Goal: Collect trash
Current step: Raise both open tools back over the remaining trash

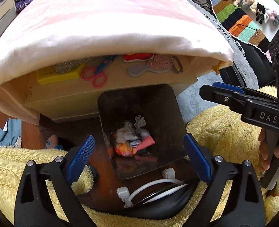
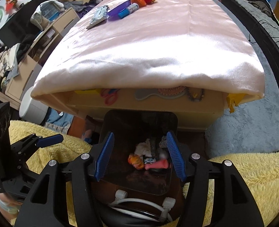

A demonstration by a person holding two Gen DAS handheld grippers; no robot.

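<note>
A dark bin [image 1: 164, 102] [image 2: 120, 121] stands on the floor in front of a table draped in pink cloth [image 1: 111, 24] [image 2: 158, 43]. Inside lie crumpled white paper [image 1: 128, 132] [image 2: 143, 149], an orange wrapper [image 1: 124, 148] [image 2: 134, 160] and a pink piece [image 1: 146, 143] [image 2: 156, 165]. My left gripper [image 1: 137, 160] is open and empty above the bin. My right gripper [image 2: 139, 156] is open and empty above the bin; it also shows at the right of the left wrist view [image 1: 239, 98]. More litter lies at the table's far end: a silver wrapper [image 2: 98, 17], orange wrappers [image 2: 139, 0].
A purple strip [image 2: 118, 9] and a blue tube [image 2: 128, 10] lie by the litter. Under the cloth, a shelf holds pink scissors [image 1: 96, 75], a hairbrush [image 1: 150, 66] and a yellow box [image 1: 60, 74]. Yellow fleece [image 1: 220, 132] flanks the bin. A grey rug [image 2: 253, 124] lies right.
</note>
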